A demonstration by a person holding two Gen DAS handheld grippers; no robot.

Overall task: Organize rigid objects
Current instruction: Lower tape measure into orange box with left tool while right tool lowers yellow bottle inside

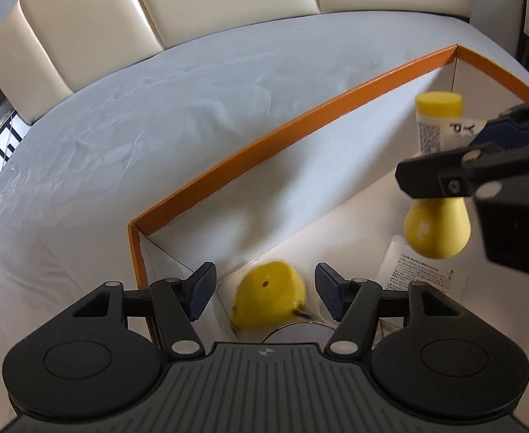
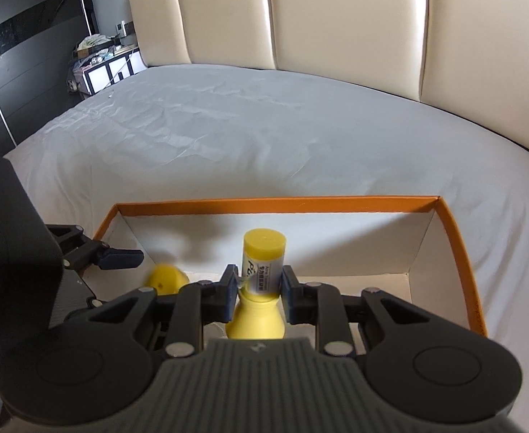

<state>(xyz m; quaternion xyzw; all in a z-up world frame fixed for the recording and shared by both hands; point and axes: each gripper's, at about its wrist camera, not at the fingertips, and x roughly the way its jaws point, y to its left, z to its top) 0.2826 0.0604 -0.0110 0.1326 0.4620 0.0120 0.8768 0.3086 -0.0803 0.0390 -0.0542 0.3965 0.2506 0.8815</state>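
An orange-rimmed white box (image 1: 275, 133) (image 2: 275, 204) lies on the bed. My right gripper (image 2: 259, 281) is shut on a yellow bottle (image 2: 262, 263) with a yellow cap and bulbous base, holding it above the box floor; the bottle also shows in the left wrist view (image 1: 436, 137). My left gripper (image 1: 264, 290) is open over the box's near-left corner. A blurred yellow fruit-like object (image 1: 270, 296) (image 2: 165, 278) sits just below and between its fingers, not touched. The left gripper (image 2: 120, 256) shows at the left in the right wrist view.
A white leaflet with print (image 1: 419, 270) lies on the box floor. A round metal rim (image 1: 297, 330) shows just beneath the left gripper. The grey bedsheet (image 2: 228, 126) spreads beyond the box, with a cream headboard (image 2: 336, 18) behind. A cluttered nightstand (image 2: 102, 57) stands far left.
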